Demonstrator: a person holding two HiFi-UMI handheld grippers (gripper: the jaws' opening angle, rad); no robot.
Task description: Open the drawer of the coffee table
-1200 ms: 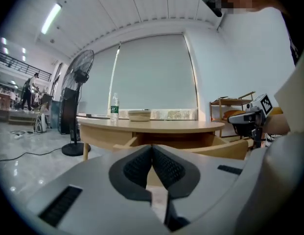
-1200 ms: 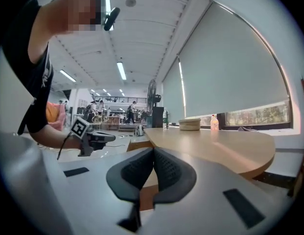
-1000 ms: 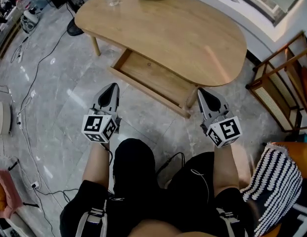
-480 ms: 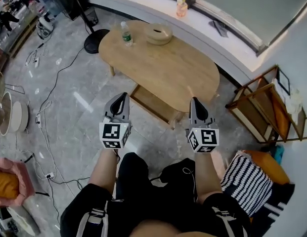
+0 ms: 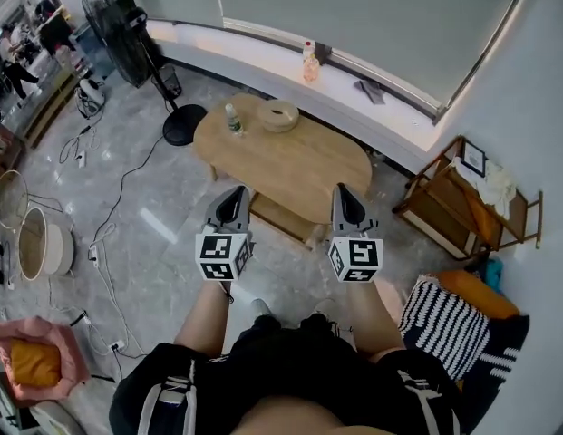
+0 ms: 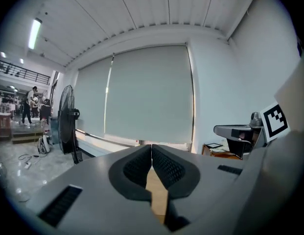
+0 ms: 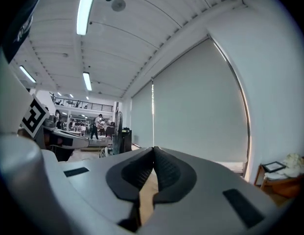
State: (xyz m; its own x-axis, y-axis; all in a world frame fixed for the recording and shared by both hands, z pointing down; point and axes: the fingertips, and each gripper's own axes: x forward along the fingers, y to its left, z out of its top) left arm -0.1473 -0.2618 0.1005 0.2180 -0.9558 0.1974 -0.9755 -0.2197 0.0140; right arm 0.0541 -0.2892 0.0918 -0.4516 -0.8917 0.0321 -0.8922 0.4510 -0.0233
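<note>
The light wooden coffee table [image 5: 304,166] stands well below and ahead of me in the head view. Its drawer [image 5: 283,217] is pulled out on the near side, seen between my two grippers. My left gripper [image 5: 233,194] and right gripper [image 5: 345,192] are held side by side in the air, high above the table and apart from it. In the left gripper view the left gripper [image 6: 151,146] has its pads pressed together with nothing between them. The right gripper [image 7: 153,149] looks the same in its own view, pointing level at a roller blind.
A plastic bottle [image 5: 232,119] and a round wooden bowl [image 5: 281,114] sit on the table's far end. A standing fan [image 5: 127,27] is at the back left, a wooden rack [image 5: 449,198] at the right, a striped cushion [image 5: 441,320] by my right leg. Cables [image 5: 109,211] trail over the floor.
Both grippers and the head camera have risen a long way. The table and its open drawer now look smaller and farther below, and more of the room shows.
</note>
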